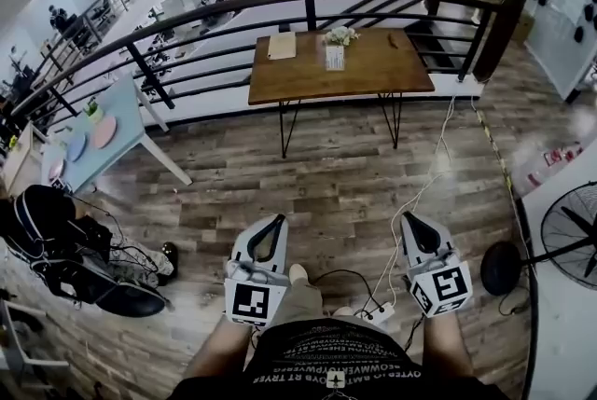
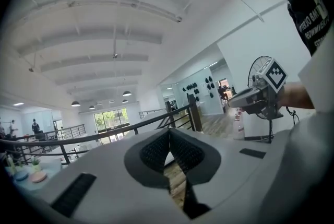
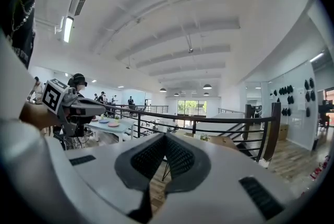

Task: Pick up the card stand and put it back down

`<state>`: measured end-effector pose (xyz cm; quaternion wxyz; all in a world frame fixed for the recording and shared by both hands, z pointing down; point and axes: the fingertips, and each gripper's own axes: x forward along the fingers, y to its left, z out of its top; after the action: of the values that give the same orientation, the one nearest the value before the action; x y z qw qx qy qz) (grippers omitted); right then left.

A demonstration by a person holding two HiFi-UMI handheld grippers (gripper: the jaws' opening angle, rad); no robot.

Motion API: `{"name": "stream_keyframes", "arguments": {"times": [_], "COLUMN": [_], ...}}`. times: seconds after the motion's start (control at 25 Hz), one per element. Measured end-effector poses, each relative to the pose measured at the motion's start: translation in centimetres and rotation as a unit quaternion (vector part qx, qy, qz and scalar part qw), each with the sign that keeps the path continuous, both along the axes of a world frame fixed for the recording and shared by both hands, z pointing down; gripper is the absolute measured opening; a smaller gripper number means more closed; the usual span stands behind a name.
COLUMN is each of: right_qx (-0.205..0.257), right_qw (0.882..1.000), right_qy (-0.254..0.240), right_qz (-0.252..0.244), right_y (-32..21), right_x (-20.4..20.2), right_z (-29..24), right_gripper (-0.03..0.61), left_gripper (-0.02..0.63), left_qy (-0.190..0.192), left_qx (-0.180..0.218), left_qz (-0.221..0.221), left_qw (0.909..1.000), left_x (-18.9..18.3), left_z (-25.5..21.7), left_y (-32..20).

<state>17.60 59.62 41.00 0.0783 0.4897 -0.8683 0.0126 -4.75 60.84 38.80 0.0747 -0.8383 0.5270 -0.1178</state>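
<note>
Left gripper [image 1: 278, 221] and right gripper [image 1: 409, 219], both near, jaws pressed together on nothing; card stand [image 1: 335, 58] stands on the far wooden table [image 1: 392, 72], just beside white flowers [image 1: 340, 35]; shirt print unreadable.

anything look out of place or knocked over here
Nothing stands out on the wooden table: the card stand looks upright near its middle, by a small flower bunch. The only untidy spots are loose cables across the floor and a heap of bags at left.
</note>
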Motion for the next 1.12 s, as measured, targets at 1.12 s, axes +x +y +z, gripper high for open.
{"name": "stream_keyframes", "arguments": {"times": [1.12], "right_qx": [-0.018], "right_qw": [0.999], "right_qy": [0.048], "right_qz": [-0.010], "right_y": [-24.3], "right_x": [-9.1], "right_z": [0.0], "right_gripper": [0.014], "left_gripper": [0.025], "left_qy": [0.047], "left_qx": [-0.034], "left_qz": [0.031], "left_qw": [0.9979], "left_x": [-6.9], "left_z": [1.4], "left_y": [-26.3]}}
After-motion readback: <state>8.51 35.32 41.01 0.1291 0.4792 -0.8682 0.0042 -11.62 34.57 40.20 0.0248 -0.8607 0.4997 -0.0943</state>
